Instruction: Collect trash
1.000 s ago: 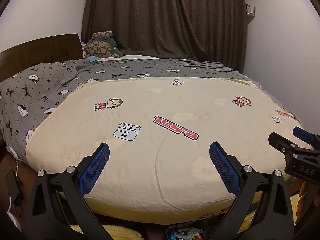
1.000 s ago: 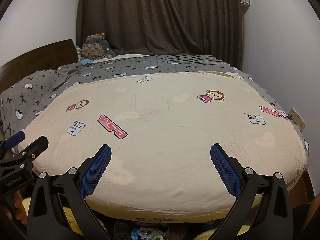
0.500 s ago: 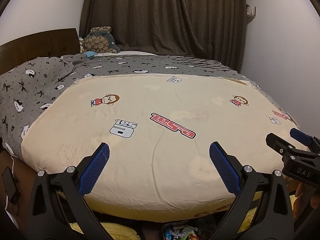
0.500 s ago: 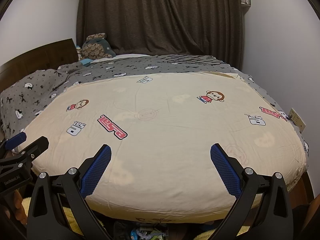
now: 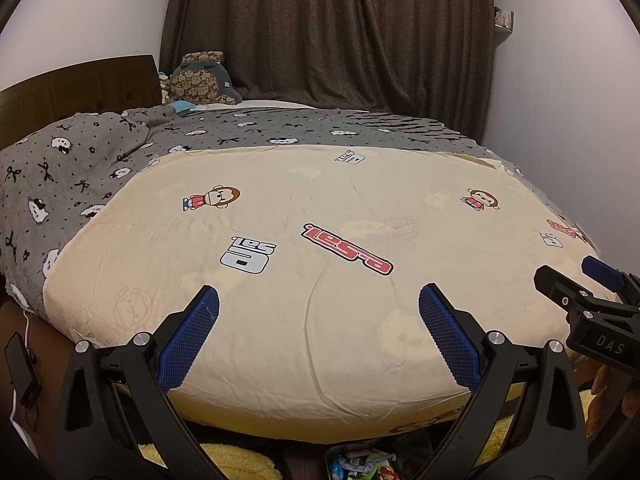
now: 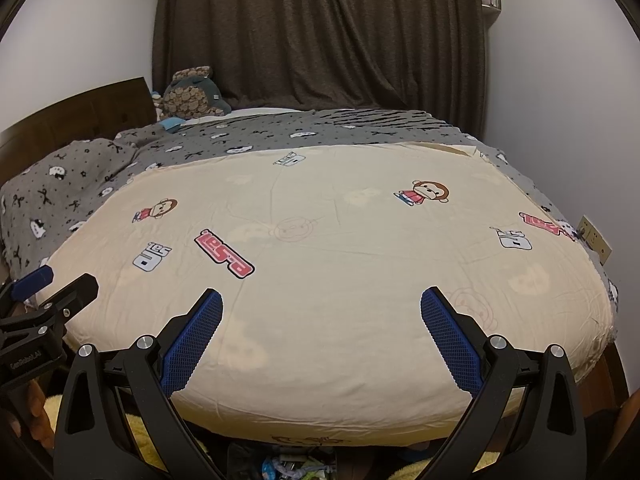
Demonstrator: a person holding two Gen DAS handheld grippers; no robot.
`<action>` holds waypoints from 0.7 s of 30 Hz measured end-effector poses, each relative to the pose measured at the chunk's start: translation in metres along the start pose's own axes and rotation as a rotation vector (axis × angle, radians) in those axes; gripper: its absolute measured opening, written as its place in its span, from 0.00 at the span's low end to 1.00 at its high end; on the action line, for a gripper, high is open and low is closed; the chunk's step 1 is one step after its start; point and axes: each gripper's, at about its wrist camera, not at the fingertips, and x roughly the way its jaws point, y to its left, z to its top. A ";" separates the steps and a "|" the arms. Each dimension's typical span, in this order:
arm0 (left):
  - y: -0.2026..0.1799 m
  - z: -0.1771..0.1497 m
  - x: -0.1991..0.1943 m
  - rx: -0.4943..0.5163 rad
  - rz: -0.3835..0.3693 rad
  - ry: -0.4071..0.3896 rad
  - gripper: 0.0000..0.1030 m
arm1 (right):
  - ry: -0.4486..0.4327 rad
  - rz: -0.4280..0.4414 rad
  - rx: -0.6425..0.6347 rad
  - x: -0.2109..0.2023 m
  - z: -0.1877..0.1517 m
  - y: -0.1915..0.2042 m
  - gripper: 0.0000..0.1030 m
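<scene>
Tongs, left (image 5: 319, 336) and right (image 6: 321, 338), gape empty over the bed (image 5: 320, 208); I judge wrappers (image 5: 360, 465) below are next.

Below & between left gripper (image 5: 319, 312) fingers, a wrapper pile (image 5: 360, 465) is cut off by frame edge, contents too small to ID.

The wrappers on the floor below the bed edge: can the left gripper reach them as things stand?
Probably yes. The wrappers lie below the open left gripper, with nothing over them. It points over the bed, so it must tilt down first.
</scene>
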 end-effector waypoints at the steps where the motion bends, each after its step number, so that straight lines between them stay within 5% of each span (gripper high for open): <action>1: 0.000 0.000 0.000 0.000 0.000 0.000 0.92 | 0.000 0.000 0.000 0.000 0.000 0.001 0.97; 21: 0.005 -0.003 0.025 -0.017 0.002 0.042 0.92 | 0.034 -0.006 0.010 0.021 -0.003 0.001 0.97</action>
